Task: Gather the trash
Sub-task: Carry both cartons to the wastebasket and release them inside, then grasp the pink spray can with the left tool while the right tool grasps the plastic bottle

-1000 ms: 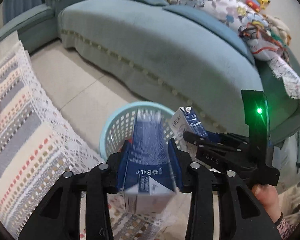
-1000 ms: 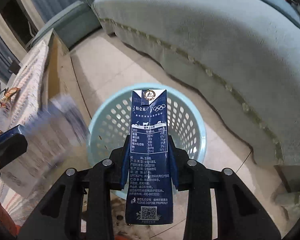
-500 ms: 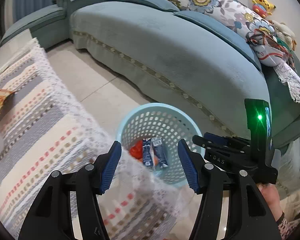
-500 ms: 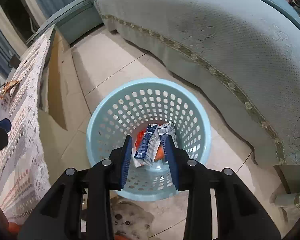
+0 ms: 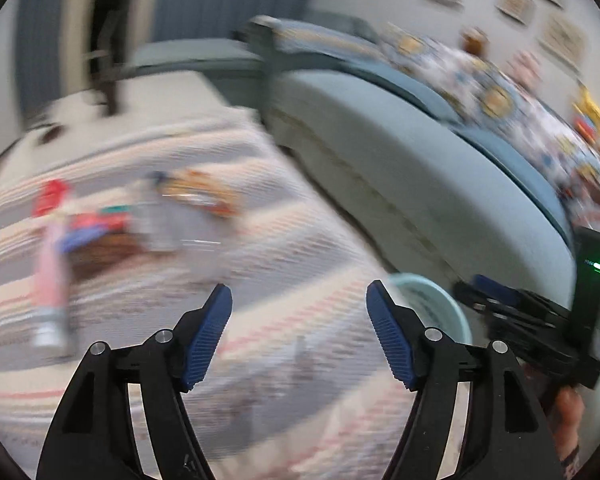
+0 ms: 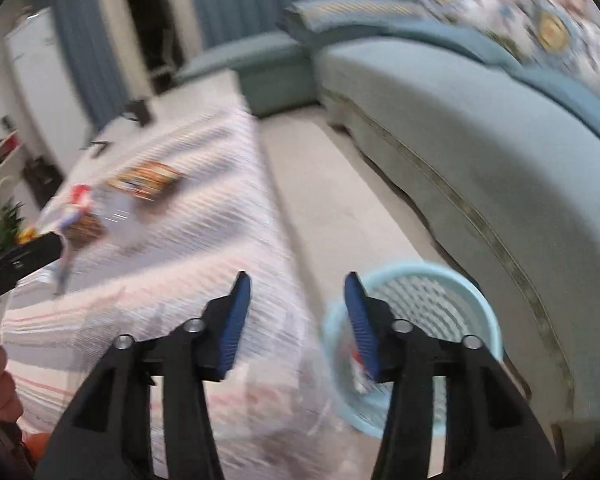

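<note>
Both my left tongs (image 5: 298, 320) and right tongs (image 6: 296, 308) gape empty; blur could make me misjudge the orange crinkly snack wrapper (image 5: 198, 194) on the striped worktop (image 5: 284, 256).

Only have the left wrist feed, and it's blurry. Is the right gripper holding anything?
Observer: No, the right gripper is open, with nothing between its fingers.
Operator: Basket? I only get a bit of rim.
Observer: The right wrist view shows the whole mouth of the basket. It stands on the floor between the draped table and the sofa.
Operator: Anything in it?
Observer: There seems to be a white and red item low inside, too blurred to identify.
</note>
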Demonstrator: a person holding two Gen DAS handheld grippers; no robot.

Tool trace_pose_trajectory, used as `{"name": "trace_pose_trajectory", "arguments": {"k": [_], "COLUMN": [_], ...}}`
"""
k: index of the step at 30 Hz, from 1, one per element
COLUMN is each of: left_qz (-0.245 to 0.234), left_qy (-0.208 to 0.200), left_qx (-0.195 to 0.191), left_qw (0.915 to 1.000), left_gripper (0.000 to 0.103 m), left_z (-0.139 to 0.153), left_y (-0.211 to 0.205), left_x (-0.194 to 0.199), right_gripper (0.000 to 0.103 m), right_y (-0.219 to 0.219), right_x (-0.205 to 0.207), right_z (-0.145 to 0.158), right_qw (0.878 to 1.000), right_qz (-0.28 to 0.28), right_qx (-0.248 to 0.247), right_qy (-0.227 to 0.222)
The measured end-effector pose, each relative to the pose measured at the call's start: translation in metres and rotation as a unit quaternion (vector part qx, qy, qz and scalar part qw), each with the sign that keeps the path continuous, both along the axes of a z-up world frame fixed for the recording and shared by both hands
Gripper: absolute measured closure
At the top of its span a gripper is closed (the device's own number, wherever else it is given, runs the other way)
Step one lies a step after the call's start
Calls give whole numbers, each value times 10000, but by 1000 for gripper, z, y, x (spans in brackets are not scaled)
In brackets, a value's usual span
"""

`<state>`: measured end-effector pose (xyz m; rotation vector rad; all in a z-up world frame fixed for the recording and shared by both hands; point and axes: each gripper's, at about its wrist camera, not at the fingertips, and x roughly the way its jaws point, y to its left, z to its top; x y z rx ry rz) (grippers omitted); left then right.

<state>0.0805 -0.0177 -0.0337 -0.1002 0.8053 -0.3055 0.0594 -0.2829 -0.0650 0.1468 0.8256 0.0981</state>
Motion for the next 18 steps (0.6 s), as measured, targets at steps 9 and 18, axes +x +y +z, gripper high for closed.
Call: {"name": "trace_pose_trajectory", "arguments": {"k": [9, 18], "left_qz": [1675, 1943], "left_qy": [181, 578], "left_qx": [307, 33], "left_qw": [9852, 9792], "left_gripper": [35, 35], "left_z": [-18, -61], "left_y": [144, 185], "left_x": [16, 50], "right_gripper": [56, 45], "right_y": [121, 186], "right_x": [66, 124], "right_z": [6, -26], "right_qw": [9917, 9881], "right_qz": [1212, 1441], "right_qx": [413, 341], "right_qy": [-129, 421]}}
